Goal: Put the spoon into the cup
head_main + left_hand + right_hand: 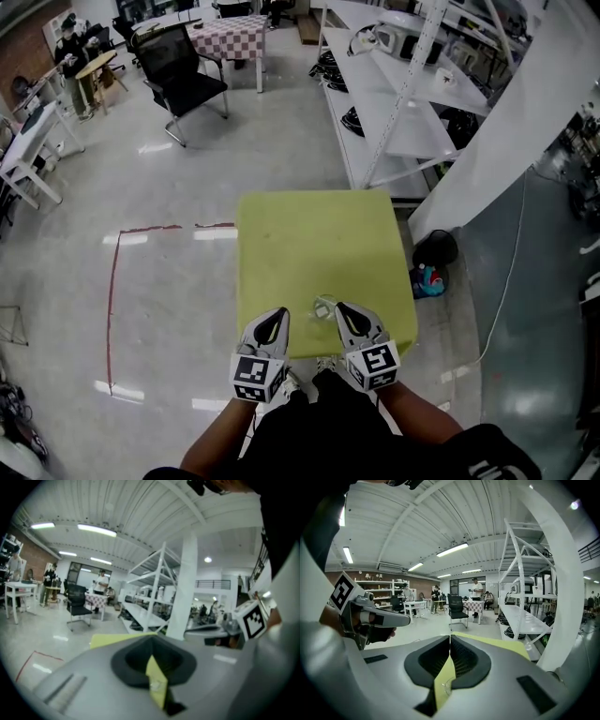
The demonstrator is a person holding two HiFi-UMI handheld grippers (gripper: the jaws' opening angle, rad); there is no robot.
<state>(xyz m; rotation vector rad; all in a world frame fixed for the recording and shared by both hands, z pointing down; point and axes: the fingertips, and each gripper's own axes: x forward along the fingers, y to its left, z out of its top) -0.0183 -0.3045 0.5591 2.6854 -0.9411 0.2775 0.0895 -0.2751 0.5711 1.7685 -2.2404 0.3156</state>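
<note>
- Looking down in the head view, a square yellow-green table (319, 234) carries a small clear plastic cup (323, 307) near its front edge, between the left gripper (280, 315) and the right gripper (343, 309).
- Left gripper view: jaw tips meet, gripping nothing, with the table showing behind them.
- Right gripper view: jaw tips also touch, empty, and the cup (447, 686) shows on the table through the gap below them.

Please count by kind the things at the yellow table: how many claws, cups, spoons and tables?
Claws: 2, the left claw and the right claw
Clear cup: 1
Spoon: 0 visible
Yellow table: 1
Total: 4
</note>
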